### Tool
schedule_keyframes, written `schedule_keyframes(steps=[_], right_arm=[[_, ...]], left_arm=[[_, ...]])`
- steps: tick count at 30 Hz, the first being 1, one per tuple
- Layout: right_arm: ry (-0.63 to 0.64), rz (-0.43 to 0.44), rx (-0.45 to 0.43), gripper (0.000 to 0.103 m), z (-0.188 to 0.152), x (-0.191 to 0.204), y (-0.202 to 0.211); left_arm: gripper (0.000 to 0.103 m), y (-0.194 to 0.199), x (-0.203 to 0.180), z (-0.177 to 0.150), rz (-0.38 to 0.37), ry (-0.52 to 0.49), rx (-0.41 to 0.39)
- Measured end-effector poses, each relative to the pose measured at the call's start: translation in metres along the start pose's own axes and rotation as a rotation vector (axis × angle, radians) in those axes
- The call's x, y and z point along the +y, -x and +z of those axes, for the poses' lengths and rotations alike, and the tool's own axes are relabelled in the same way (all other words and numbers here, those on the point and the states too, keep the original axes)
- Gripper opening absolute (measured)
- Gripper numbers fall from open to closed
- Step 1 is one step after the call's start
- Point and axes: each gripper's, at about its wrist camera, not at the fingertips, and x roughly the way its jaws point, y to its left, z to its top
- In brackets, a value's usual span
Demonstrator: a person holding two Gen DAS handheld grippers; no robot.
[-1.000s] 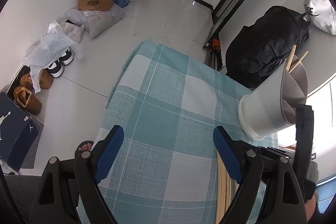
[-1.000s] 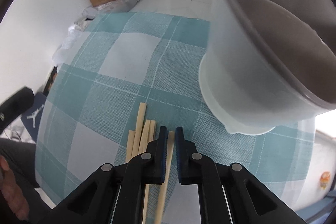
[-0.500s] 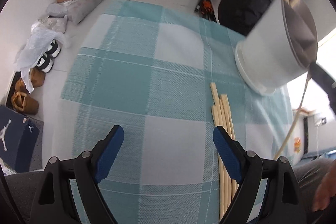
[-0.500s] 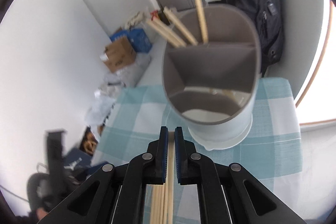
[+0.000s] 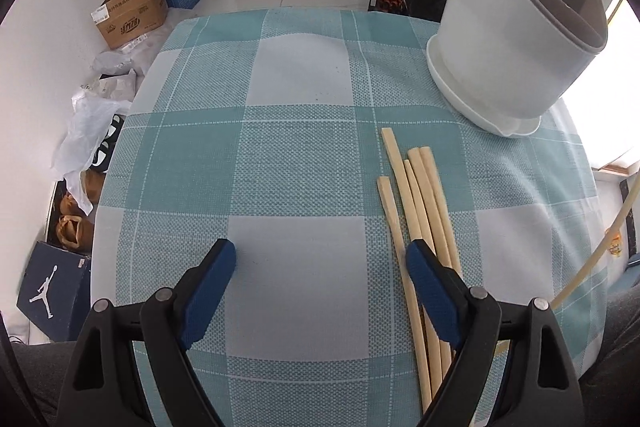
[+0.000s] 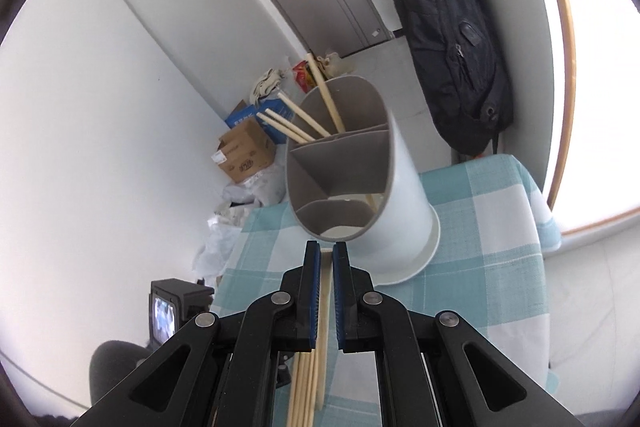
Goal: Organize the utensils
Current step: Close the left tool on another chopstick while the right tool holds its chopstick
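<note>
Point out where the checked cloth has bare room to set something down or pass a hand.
Bare cloth runs from the far edge to the open left claw, left of the loose chopsticks. It is crowded on the right, where those chopsticks lie near the utensil holder. The right claw holds one chopstick above them.

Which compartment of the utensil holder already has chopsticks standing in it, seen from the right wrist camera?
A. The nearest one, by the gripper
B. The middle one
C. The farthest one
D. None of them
C. In the right wrist view, several chopsticks lean out of the far section of the utensil holder, while the right gripper is shut on a single chopstick.
</note>
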Motion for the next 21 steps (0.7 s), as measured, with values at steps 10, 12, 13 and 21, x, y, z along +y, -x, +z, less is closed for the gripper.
schedule_keyframes(steps=[10, 12, 13, 21], right_arm=[[-0.075, 0.018, -0.035, 0.006, 0.006, -0.029, 0.021], [-0.084, 0.023, -0.034, 0.006, 0.005, -0.032, 0.024], [-0.088, 0.025, -0.032, 0.006, 0.005, -0.034, 0.025], [-0.103, 0.054, -0.042, 0.006, 0.006, -0.038, 0.033]], left_arm=[[0.084, -0.014, -0.006, 0.018, 0.053, -0.018, 0.057], [0.084, -0.015, -0.010, 0.020, 0.054, -0.033, 0.062], [0.083, -0.016, -0.013, 0.022, 0.059, -0.054, 0.057], [0.032, -0.011, -0.037, 0.031, 0.036, -0.176, 0.100]])
